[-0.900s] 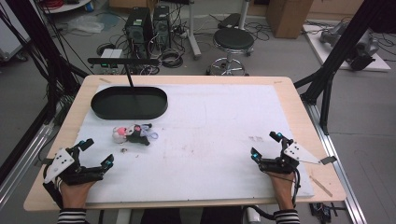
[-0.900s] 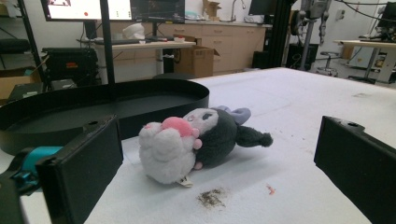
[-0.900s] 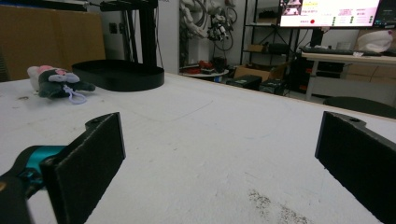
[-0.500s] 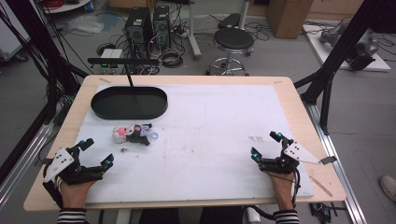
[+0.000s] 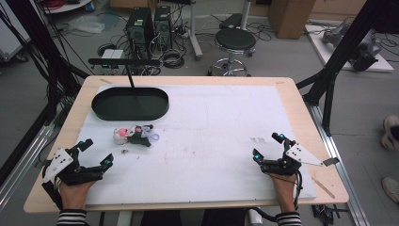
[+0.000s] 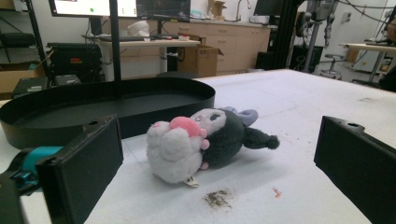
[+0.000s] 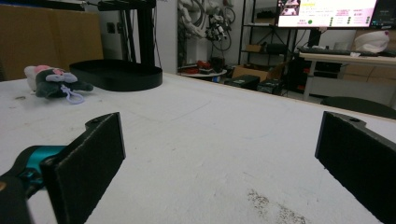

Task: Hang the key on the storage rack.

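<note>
A small plush toy [image 5: 134,135], white, pink and black with a lilac loop, lies on its side on the white mat, just in front of the black oval tray [image 5: 130,103]. In the left gripper view the plush toy [image 6: 205,140] lies a short way ahead of the jaws, with the tray [image 6: 56,119] behind it. My left gripper [image 5: 96,151] rests at the near left of the table, open and with nothing between its jaws. At the near right my right gripper [image 5: 268,146] is open too, holding nothing. From the right gripper view the plush toy [image 7: 53,80] and tray [image 7: 116,74] are far off at the left.
A black stand post [image 5: 128,70] rises from behind the tray. Small dark crumbs [image 6: 217,198] and a red speck lie on the mat in front of the toy. The wooden table edge [image 5: 324,155] frames the mat. Beyond the table are a stool, computers and cables.
</note>
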`<state>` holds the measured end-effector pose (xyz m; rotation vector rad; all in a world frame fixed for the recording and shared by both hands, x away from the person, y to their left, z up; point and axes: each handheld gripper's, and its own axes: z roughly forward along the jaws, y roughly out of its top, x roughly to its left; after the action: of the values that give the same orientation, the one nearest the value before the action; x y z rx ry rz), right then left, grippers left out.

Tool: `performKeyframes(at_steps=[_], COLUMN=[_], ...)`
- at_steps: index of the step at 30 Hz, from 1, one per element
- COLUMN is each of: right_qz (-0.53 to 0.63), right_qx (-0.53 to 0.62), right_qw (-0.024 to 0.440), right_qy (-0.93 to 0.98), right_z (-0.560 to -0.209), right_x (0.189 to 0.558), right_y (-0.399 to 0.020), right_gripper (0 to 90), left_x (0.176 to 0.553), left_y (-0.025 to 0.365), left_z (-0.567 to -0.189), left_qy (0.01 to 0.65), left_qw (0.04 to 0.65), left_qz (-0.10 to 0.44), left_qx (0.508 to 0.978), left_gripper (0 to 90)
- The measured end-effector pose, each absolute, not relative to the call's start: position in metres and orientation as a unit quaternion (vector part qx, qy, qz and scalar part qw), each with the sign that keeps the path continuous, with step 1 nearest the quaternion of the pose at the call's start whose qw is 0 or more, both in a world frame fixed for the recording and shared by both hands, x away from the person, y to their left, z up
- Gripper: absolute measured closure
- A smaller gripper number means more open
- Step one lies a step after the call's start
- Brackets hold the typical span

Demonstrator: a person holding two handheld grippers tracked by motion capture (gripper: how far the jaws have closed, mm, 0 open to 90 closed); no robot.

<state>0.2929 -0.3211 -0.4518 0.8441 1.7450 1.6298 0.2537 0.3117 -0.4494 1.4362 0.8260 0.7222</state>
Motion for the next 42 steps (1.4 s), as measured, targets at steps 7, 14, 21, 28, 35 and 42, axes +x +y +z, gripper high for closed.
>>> performKeyframes(at_steps=[7,14,21,28,35,42], right_qz=[0.615,0.615,0.615,0.615,0.616,0.617], right_qx=[0.316,0.316,0.316,0.315,0.319,0.316], right_qw=[0.3,0.3,0.3,0.301,0.298,0.302], right_qy=[0.658,0.658,0.658,0.657,0.656,0.655], right_z=[-0.452,-0.452,-0.452,-0.452,-0.452,-0.452], right_x=[0.293,0.293,0.293,0.293,0.294,0.294], right_y=[-0.321,-0.321,-0.321,-0.321,-0.322,-0.322], right_gripper=[0.6,0.5,0.6,0.5,0.6,0.6], left_x=[0.258,0.271,0.29,0.307,0.332,0.35], left_y=[0.316,0.319,0.319,0.319,0.31,0.302], left_z=[-0.434,-0.407,-0.382,-0.365,-0.348,-0.336], left_qy=[0.349,0.332,0.309,0.301,0.277,0.251], left_qw=[0.62,0.619,0.602,0.591,0.572,0.552], left_qz=[0.306,0.294,0.288,0.273,0.243,0.222], left_qx=[0.633,0.648,0.678,0.697,0.733,0.764], left_gripper=[1.7,1.7,1.7,1.7,1.7,1.7])
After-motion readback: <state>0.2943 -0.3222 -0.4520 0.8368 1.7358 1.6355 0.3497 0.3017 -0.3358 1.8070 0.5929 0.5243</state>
